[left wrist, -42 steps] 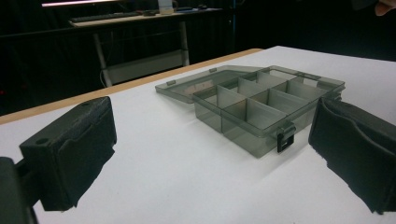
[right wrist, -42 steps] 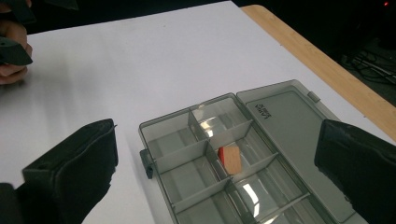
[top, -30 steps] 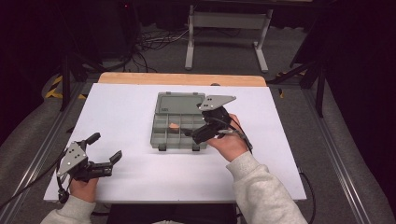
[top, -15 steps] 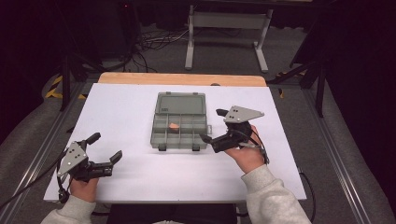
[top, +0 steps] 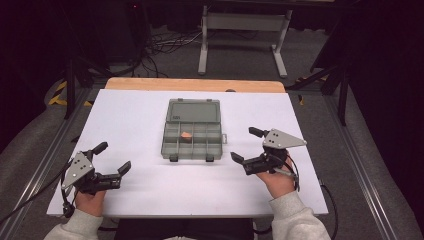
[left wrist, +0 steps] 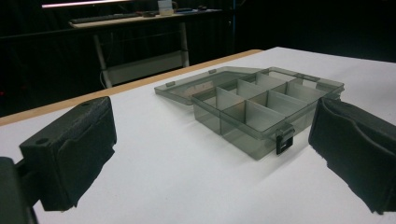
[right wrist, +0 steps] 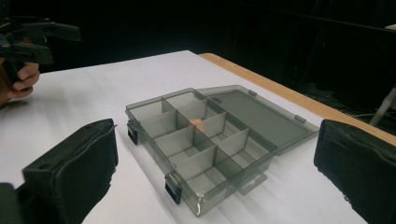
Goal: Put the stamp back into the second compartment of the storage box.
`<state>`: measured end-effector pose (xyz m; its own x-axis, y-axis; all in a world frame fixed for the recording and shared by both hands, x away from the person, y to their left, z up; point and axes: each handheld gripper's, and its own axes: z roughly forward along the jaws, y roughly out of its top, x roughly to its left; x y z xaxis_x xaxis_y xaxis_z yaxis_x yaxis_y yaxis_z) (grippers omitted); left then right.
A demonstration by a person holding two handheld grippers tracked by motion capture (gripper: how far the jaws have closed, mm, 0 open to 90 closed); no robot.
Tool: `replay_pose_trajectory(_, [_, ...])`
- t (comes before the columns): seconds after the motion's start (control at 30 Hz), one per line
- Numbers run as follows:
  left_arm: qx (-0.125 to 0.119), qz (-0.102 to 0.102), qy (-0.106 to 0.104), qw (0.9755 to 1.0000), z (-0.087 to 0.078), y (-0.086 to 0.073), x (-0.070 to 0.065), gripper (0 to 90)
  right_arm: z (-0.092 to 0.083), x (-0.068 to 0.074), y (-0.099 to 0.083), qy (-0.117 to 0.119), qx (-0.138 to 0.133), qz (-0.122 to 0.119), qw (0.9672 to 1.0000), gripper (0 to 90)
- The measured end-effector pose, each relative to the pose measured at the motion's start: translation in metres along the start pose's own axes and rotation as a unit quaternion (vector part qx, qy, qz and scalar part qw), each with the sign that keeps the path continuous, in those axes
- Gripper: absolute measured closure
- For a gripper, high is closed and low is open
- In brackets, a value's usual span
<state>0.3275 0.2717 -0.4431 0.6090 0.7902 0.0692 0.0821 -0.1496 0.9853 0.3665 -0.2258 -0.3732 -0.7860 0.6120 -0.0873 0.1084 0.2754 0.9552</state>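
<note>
A grey see-through compartment box lies in the middle of the white table with its lid folded flat behind it. A small orange piece sits in one of its middle compartments, also seen as the orange piece in the right gripper view. My left gripper rests at the front left, open and empty, well apart from the box. To the right of the box, my right gripper stands open with nothing between its jaws.
The white table top has bare room on both sides of the box and in front of it. A wooden edge runs along the far side. Beyond it stand a metal stand and cables on the dark floor.
My right gripper has pulled back from over the box to the right and toward the front edge, with open jaws. The orange piece stays in the box. The left gripper has not moved.
</note>
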Motion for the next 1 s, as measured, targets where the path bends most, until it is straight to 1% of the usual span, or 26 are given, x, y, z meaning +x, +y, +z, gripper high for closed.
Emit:
replay_pose_trajectory(0.13, [0.000,-0.001,0.000,1.0000,0.000,0.000,-0.001,1.7,-0.008,-0.001,-0.015,-0.006,-0.012,0.009,0.9999,0.1])
replay_pose_trajectory(0.3, [-0.001,-0.001,0.001,1.0000,0.000,0.000,-0.001,1.7,-0.018,-0.002,-0.037,-0.023,-0.035,0.015,0.9990,0.1])
replay_pose_trajectory(0.4, [-0.001,0.000,0.002,1.0000,0.000,0.000,-0.001,1.7,-0.022,-0.003,-0.049,-0.025,-0.039,0.020,0.9987,0.1])
replay_pose_trajectory(0.43, [-0.003,-0.003,0.000,1.0000,0.001,0.000,-0.001,1.7,-0.024,-0.003,-0.053,-0.026,-0.037,0.021,0.9988,0.1])
replay_pose_trajectory(0.47, [-0.002,-0.001,0.000,1.0000,0.001,0.001,-0.001,1.7,-0.025,-0.002,-0.056,-0.031,-0.038,0.020,0.9986,0.1])
replay_pose_trajectory(0.57, [0.001,0.004,-0.001,1.0000,0.001,0.001,-0.002,1.7,-0.030,-0.002,-0.068,-0.037,-0.044,0.026,0.9980,0.1])
replay_pose_trajectory(0.63, [0.000,0.002,-0.001,1.0000,0.001,0.001,-0.002,1.6,-0.032,-0.001,-0.075,-0.040,-0.049,0.028,0.9976,0.1])
replay_pose_trajectory(0.73, [-0.001,-0.001,-0.002,1.0000,0.002,0.000,-0.003,1.6,-0.033,-0.001,-0.083,-0.042,-0.045,0.032,0.9976,0.1])
replay_pose_trajectory(0.77, [-0.002,-0.001,-0.003,1.0000,0.002,0.000,-0.003,1.6,-0.033,-0.001,-0.086,-0.038,-0.043,0.034,0.9978,0.1])
replay_pose_trajectory(0.87, [-0.002,-0.001,-0.003,1.0000,0.002,0.000,-0.003,1.6,-0.032,-0.001,-0.091,-0.037,-0.034,0.040,0.9979,0.1])
replay_pose_trajectory(0.93, [-0.003,0.001,-0.005,1.0000,0.002,-0.001,-0.002,1.5,-0.031,-0.001,-0.093,-0.035,-0.031,0.047,0.9978,0.1])
replay_pose_trajectory(1.0, [-0.002,0.001,-0.003,1.0000,0.001,-0.001,-0.001,1.5,-0.031,-0.001,-0.092,-0.036,-0.033,0.046,0.9977,0.1])
